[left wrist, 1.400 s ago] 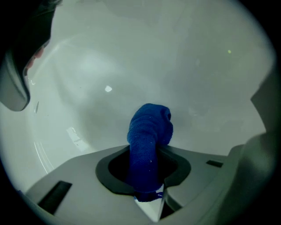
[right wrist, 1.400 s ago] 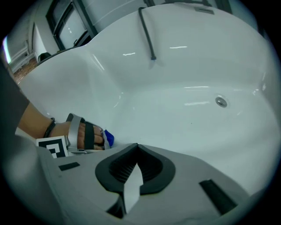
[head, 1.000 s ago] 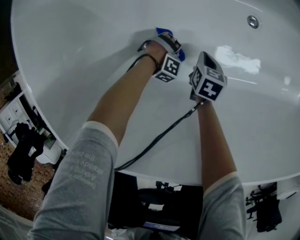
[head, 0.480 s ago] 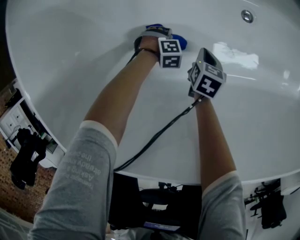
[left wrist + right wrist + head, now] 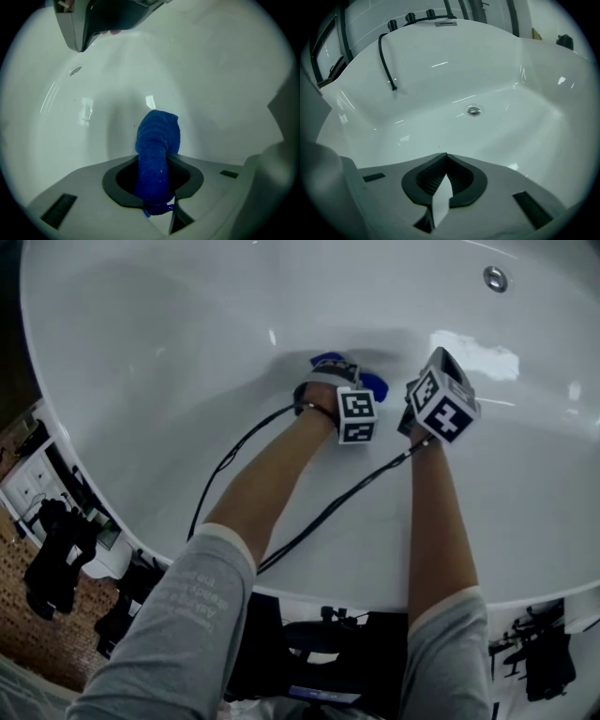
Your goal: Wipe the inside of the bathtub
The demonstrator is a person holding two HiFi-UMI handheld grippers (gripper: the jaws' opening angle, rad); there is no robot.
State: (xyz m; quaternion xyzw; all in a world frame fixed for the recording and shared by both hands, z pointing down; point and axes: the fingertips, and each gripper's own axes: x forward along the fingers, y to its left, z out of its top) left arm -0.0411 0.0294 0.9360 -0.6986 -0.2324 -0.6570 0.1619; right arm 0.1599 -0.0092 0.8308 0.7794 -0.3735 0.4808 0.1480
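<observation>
The glossy white bathtub (image 5: 169, 343) held a rolled blue terry cloth (image 5: 157, 150), pinched by the left gripper (image 5: 157, 199) at the inner wall, well apart from the round metal drain (image 5: 474, 111). The right gripper (image 5: 446, 159), its jaws pressed together on nothing, faced the drain across bare tub floor.

Both arms reach down into the bathtub (image 5: 141, 352). The left tongs (image 5: 154, 190) hold the cloth (image 5: 157, 140) between them, and its front end lies against the tub's inner surface. The right tongs (image 5: 446, 161) are just beside them on the right. The drain (image 5: 495, 278) lies beyond, farther right.
</observation>
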